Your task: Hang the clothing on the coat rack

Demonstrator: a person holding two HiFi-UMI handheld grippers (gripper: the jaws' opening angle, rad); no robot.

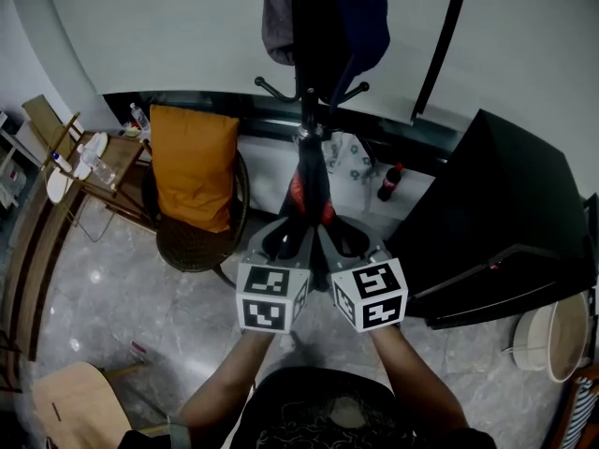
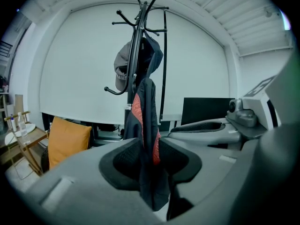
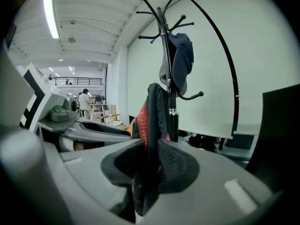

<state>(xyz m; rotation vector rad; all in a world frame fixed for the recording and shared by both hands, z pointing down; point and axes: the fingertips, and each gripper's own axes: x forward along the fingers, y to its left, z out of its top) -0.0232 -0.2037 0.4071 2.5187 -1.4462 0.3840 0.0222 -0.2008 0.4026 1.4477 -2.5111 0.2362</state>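
Both grippers are clamped side by side on one dark, red-trimmed garment [image 1: 310,193]: fabric is pinched in the left gripper [image 2: 149,156] and in the right gripper [image 3: 151,165]. Garment is held up against the coat rack [image 1: 305,110] pole, below a grey cap [image 1: 277,15] and a navy cap [image 3: 183,59] hung there. Contact with a hook cannot be confirmed. Orange-cushioned chair [image 1: 194,166] is seen left of the rack.

Level: dim, cool.
Source: strip light [image 3: 50,14] at 10 o'clock, right gripper view.
Glare: faint spots on floor [image 1: 94,274], 8 o'clock.
Contrast: clothing [image 2: 146,125] dark against pale wall [image 2: 84,69].
Edges: fisheye bending, black corners.
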